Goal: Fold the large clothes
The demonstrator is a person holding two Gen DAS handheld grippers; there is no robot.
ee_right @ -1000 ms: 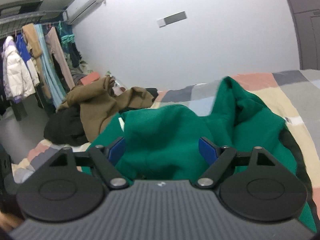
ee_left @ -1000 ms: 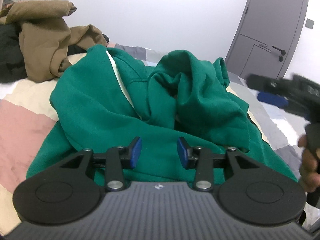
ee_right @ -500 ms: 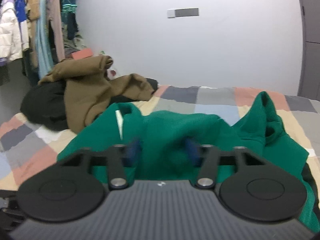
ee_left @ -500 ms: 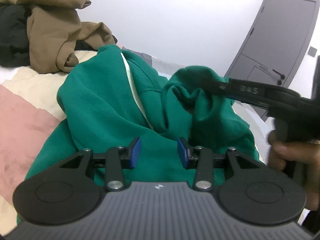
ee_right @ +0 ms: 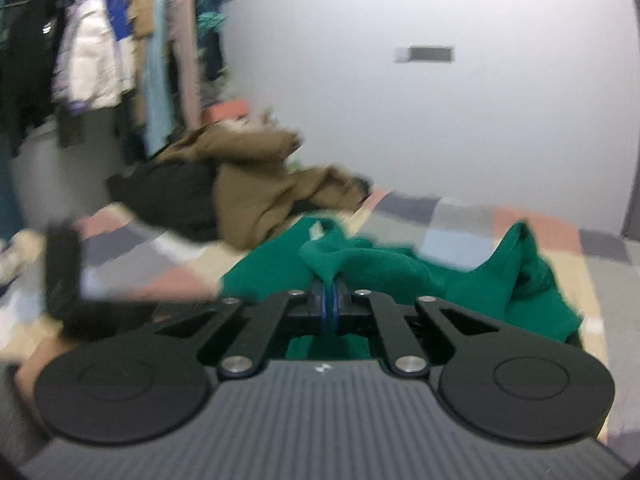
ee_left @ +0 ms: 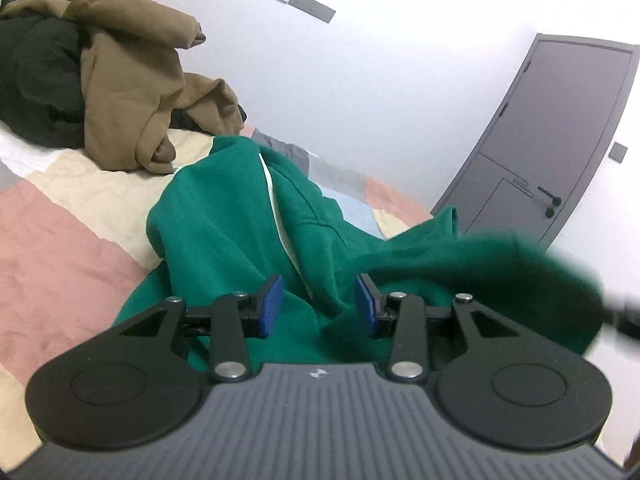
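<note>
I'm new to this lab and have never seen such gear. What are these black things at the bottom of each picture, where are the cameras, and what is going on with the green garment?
Each picture comes from a camera mounted on a handheld two-finger gripper, one per hand, looking forward along its blue-padded fingers. In the left wrist view, the left gripper stands open above the green hoodie, gripping nothing. In the right wrist view, the right gripper is shut on a pinch of that green fabric and lifts it. The hoodie lies crumpled on a bed with a patchwork cover. Behind it are a brown garment and a black one. Clothes hang on a rack.

Matt fleecy cloth green hoodie (ee_left: 224,240)
</note>
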